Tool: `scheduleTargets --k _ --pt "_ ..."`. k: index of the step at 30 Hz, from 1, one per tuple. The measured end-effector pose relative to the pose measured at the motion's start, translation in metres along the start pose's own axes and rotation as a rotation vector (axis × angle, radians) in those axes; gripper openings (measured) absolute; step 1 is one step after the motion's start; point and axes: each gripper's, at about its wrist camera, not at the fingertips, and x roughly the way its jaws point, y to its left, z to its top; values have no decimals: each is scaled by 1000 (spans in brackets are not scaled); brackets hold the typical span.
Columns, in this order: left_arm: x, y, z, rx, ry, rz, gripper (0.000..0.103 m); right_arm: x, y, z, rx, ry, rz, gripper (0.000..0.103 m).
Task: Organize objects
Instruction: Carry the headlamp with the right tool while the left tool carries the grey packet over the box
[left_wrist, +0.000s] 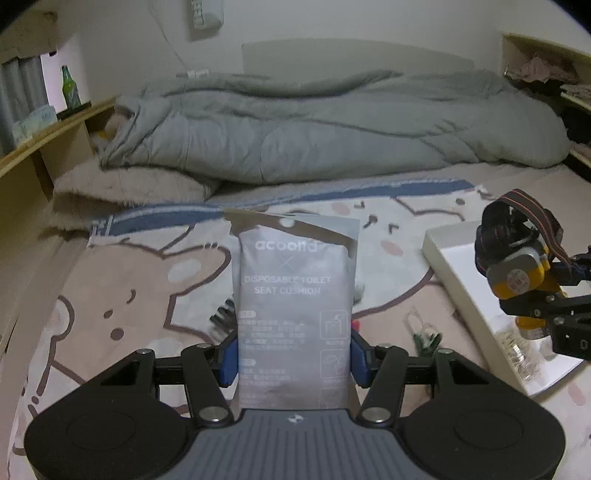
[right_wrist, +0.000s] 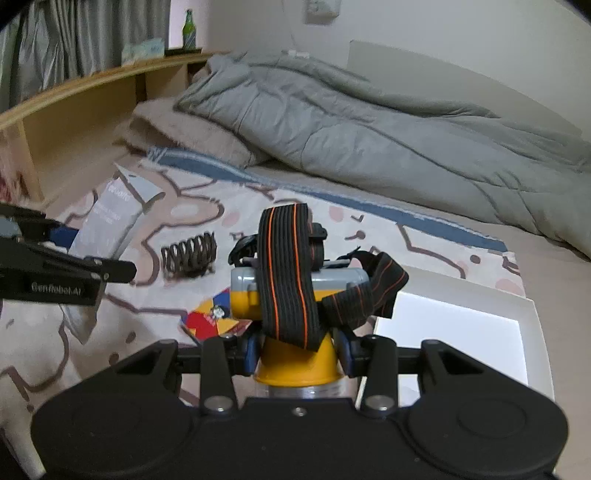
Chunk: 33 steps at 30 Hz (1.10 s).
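Grey foil-like plastic makes up the pouch (left_wrist: 293, 314), one packet printed "disposable toilet seat cushion", held upright above the bed (left_wrist: 517, 177) by the left gripper (left_wrist: 293, 356), whose jaws are closed on its lower half. The right gripper (right_wrist: 295, 350) has its jaws clamped on the yellow body of one headlamp (right_wrist: 291, 291), its black-and-orange strap hanging loose, just beside the near left corner of one white tray (right_wrist: 458, 325), which lies at the right edge of the cartoon blanket (right_wrist: 155, 306).

Judging by the task, both items are bound for the tray. Lowering the headlamp first and letting the strap settle inside the rim should stop it snagging; the pouch is limp, so laying it flat seems safer than standing it.

Left on the blanket: one dark coiled spring (right_wrist: 189, 254), one colourful card (right_wrist: 210, 321) and one small clear packet (left_wrist: 424, 336).
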Motion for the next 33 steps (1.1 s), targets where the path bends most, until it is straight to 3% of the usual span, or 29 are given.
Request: scheduleTargets --k 10,33 --pt "-2 -40 13 7 -48 -59 57 -18 -29 -2 51 -53 -78 42" --pt "25 -123 44 10 -64 -260 58 -18 -136 -46 200 46 -293 42"
